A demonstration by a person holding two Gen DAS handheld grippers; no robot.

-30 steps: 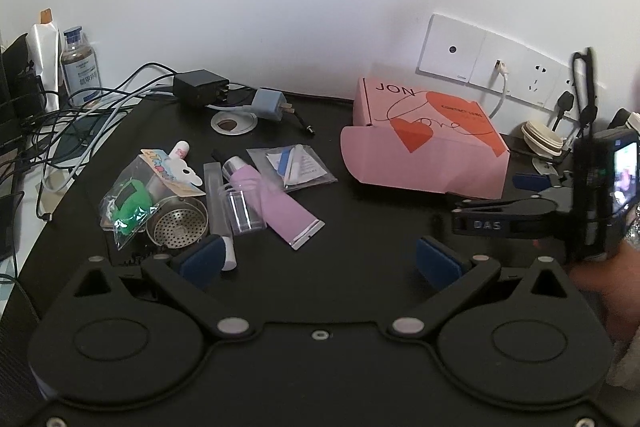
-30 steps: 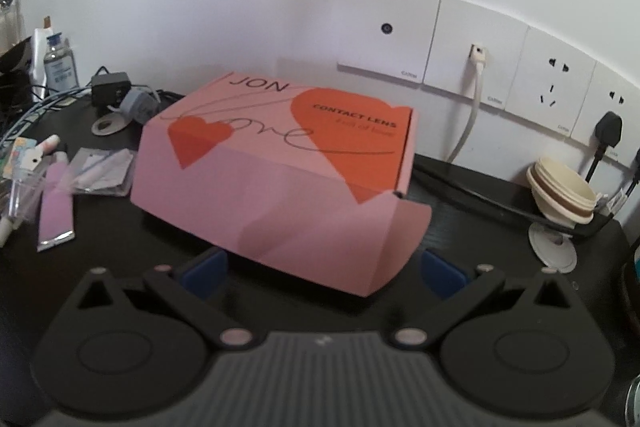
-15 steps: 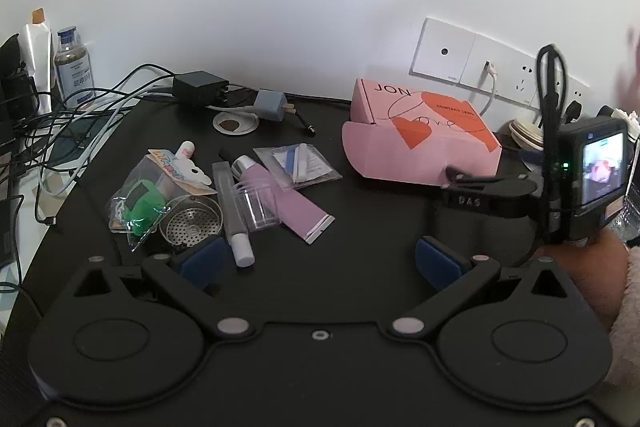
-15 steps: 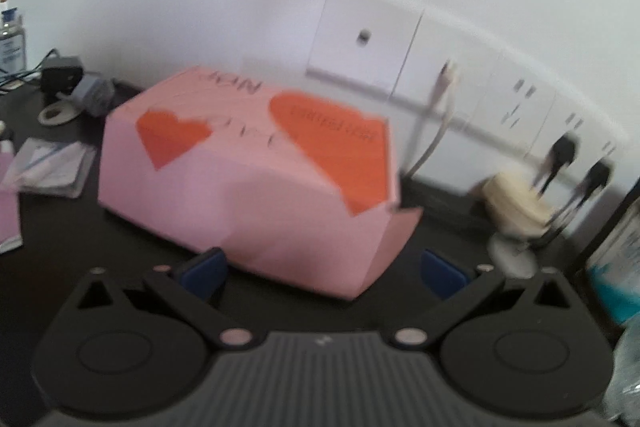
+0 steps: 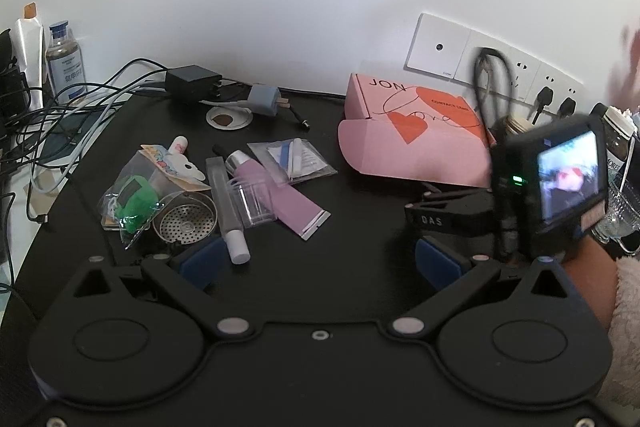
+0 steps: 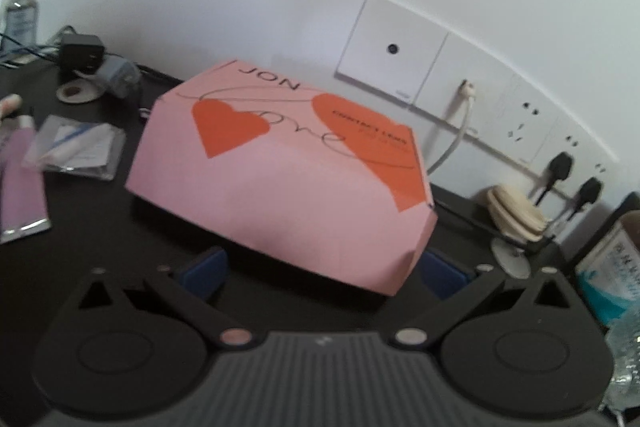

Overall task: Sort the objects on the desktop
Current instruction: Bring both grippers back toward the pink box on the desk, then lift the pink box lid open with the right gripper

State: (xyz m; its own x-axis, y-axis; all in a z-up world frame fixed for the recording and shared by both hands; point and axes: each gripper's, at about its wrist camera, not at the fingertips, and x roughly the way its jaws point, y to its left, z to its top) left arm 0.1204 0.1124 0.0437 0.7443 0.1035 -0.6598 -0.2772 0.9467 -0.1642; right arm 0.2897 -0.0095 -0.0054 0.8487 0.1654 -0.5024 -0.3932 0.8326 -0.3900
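Observation:
A closed pink box (image 5: 408, 143) with orange hearts stands at the back right of the black desk (image 5: 360, 227). It fills the right wrist view (image 6: 288, 187). A pile lies to its left: a purple tube (image 5: 280, 195), a clear tube (image 5: 228, 207), a clear cup (image 5: 250, 203), a metal strainer (image 5: 185, 223), a green toy in a bag (image 5: 136, 203) and a plastic bag (image 5: 296, 161). My left gripper (image 5: 316, 263) is open and empty, just in front of the pile. My right gripper (image 6: 320, 269) is open and empty, its fingertips at the box's front flap.
Chargers (image 5: 192, 87) and tangled cables (image 5: 60, 115) lie at the back left, with bottles (image 5: 66, 63) behind. Wall sockets (image 6: 520, 123) with plugs are behind the box. Beige lids (image 6: 516, 215) and a packet (image 6: 616, 267) stand to its right.
The right gripper with its camera has swung left and nearer the box, which now looms larger. The left gripper has drawn slightly back from the pile.

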